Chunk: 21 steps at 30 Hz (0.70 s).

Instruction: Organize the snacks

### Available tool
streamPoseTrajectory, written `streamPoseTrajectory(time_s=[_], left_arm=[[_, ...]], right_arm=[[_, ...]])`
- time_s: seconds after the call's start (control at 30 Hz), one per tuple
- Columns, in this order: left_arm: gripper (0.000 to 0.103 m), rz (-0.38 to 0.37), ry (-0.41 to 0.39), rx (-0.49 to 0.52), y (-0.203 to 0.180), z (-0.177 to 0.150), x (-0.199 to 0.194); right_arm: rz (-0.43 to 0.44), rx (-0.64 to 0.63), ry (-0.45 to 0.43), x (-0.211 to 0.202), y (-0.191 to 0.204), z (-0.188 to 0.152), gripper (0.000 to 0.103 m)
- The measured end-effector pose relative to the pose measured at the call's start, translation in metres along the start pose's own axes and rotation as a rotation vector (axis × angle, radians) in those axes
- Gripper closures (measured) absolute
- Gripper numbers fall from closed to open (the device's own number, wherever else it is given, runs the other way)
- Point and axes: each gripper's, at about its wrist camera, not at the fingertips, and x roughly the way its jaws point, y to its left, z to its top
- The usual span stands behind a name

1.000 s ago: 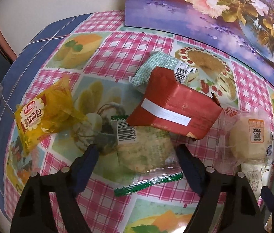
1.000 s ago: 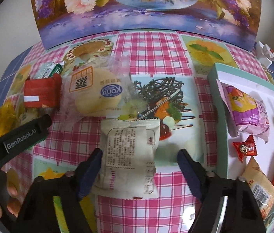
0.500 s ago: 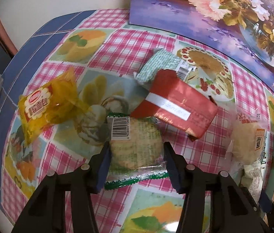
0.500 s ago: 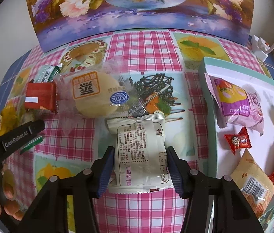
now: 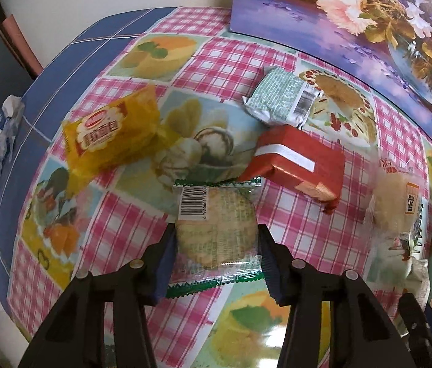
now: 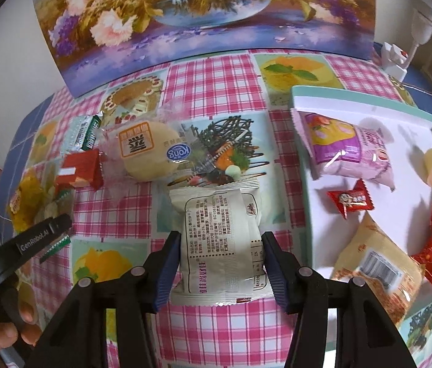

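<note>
Clear plastic with green zigzag edges and a barcode wraps the round cracker (image 5: 216, 230) that your left gripper (image 5: 216, 254) has just closed on. Your right gripper (image 6: 220, 260) pinches a flat white packet (image 6: 222, 239) printed with Chinese text, beside the white tray (image 6: 406, 116), where seven snacks lie. "Kong" shows on the round bun (image 6: 151, 156).

A home dining spot: a table under a pink-checked oilcloth (image 6: 216, 98) printed with desserts, a flower painting (image 6: 203, 9) propped at twelve o'clock against a plain white wall.
</note>
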Motion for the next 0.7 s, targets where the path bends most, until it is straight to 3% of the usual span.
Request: streamPoseTrajectory(time_s=[0.27, 0.7], left_arm=[[0.051, 0.0, 0.007, -0.017, 0.003, -0.009, -0.016], [0.051, 0.027, -0.1, -0.024, 0.003, -0.011, -0.063]], right_arm=[[0.018, 0.029, -0.014, -0.017, -0.011, -0.004, 0.047], [0.04, 0.07, -0.044, -0.038, -0.026, -0.002, 0.047]])
